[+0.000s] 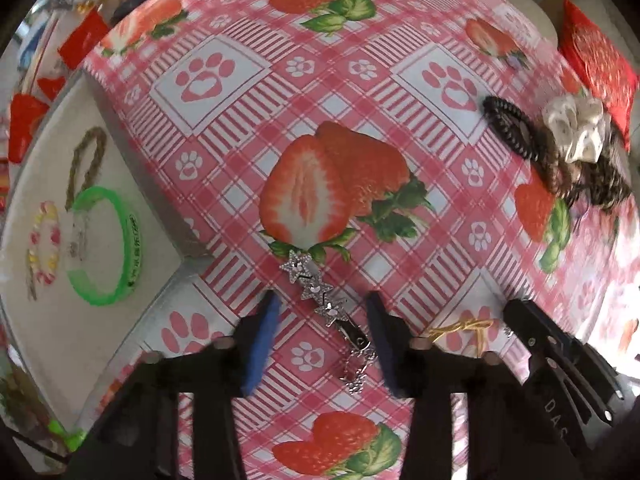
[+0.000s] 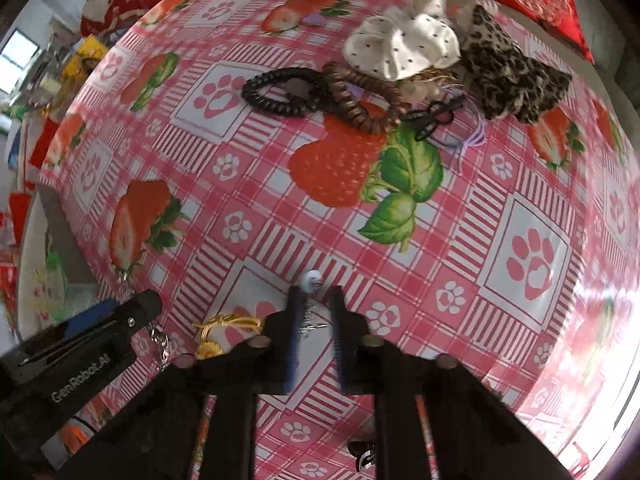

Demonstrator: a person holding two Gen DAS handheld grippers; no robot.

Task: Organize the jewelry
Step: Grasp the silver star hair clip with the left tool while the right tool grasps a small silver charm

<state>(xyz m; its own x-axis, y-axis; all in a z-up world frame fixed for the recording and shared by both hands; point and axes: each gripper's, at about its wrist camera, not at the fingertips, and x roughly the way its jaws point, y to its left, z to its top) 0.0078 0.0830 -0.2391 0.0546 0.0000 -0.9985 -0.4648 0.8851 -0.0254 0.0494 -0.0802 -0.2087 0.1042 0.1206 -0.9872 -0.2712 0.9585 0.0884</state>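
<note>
Nearest us, our left gripper [image 1: 322,334] pointed down with its blue pads apart on either side of the star hair clip [image 1: 320,296], not pressing it. The clip lay flat on the strawberry tablecloth [image 1: 360,92], its chain [image 1: 356,372] trailing back between the fingers. We judged it light, stiff and slick, best pinched across its metal bar, not the stones.

Our right gripper [image 2: 316,312] had its jaws drawn in around a small pin with a pale bead [image 2: 311,280]; we judged it closed on that pin.

Farther left, a white tray [image 1: 132,184] held a green bangle [image 1: 104,246]. Farthest off lay coiled hair ties [image 2: 288,92] and scrunchies [image 2: 400,48].
</note>
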